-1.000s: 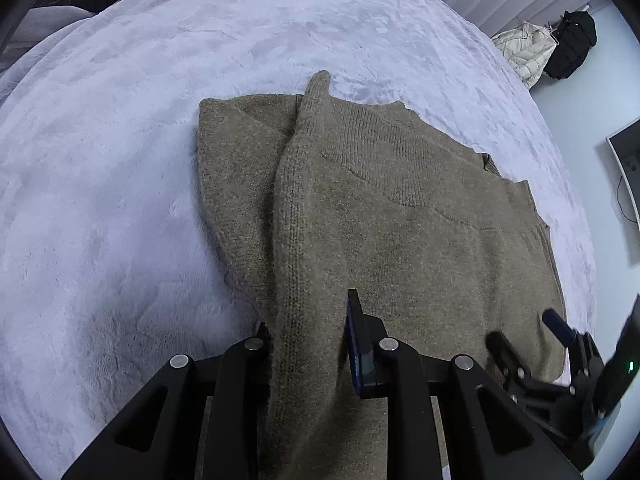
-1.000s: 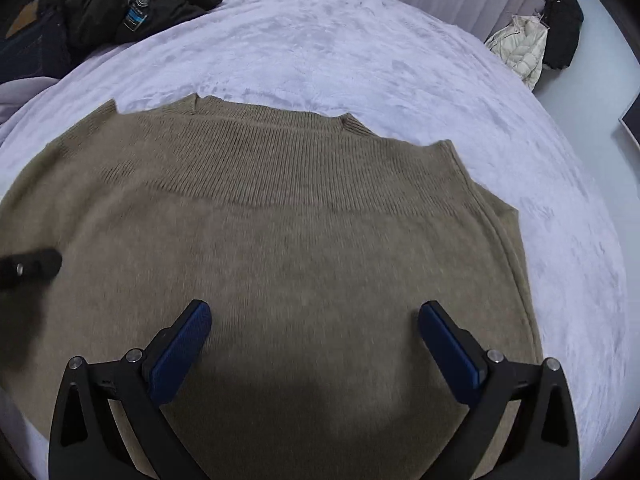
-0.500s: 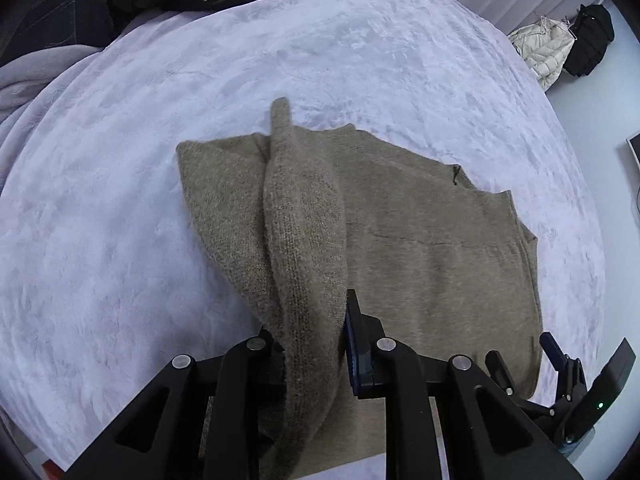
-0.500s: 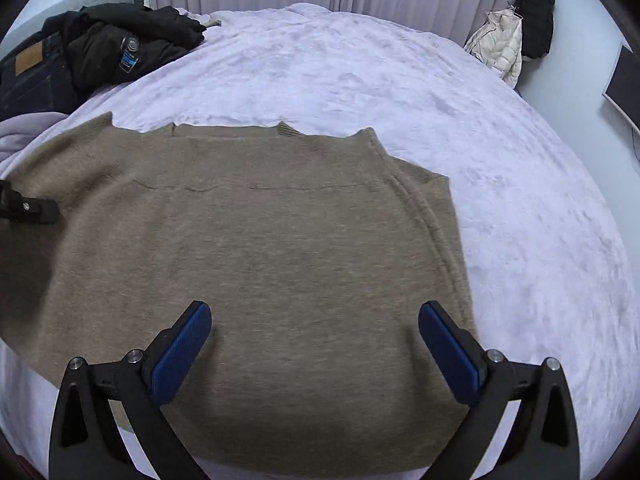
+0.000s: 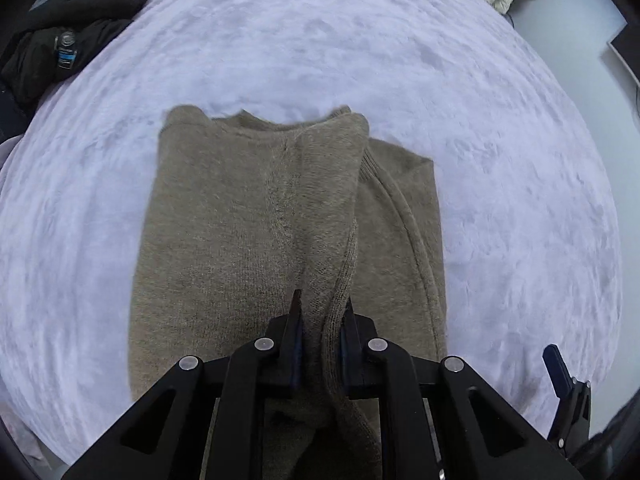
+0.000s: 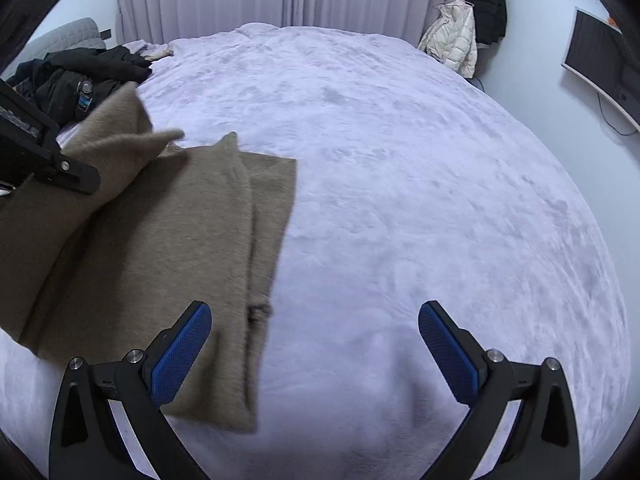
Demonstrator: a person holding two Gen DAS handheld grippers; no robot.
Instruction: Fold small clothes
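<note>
An olive-brown knit sweater (image 5: pixel 224 232) lies on the lilac bedspread (image 5: pixel 500 160). My left gripper (image 5: pixel 320 320) is shut on its left edge and holds that side lifted and swung over the rest of the garment. In the right wrist view the sweater (image 6: pixel 160 240) lies at the left with its raised flap held by the left gripper (image 6: pixel 60 168). My right gripper (image 6: pixel 316 340) is open and empty, above the bed just right of the sweater's right edge. It also shows in the left wrist view (image 5: pixel 560 376) at the lower right.
A pile of dark clothes (image 6: pixel 80 72) lies at the bed's far left. Jackets (image 6: pixel 468 28) hang at the far right by the curtain. A monitor (image 6: pixel 600 56) is on the right wall. Bare bedspread (image 6: pixel 440 200) spreads right of the sweater.
My left gripper has carried the sweater's left side up and over to the right, folding it. My right gripper has drawn back off the sweater toward the right, still open.
</note>
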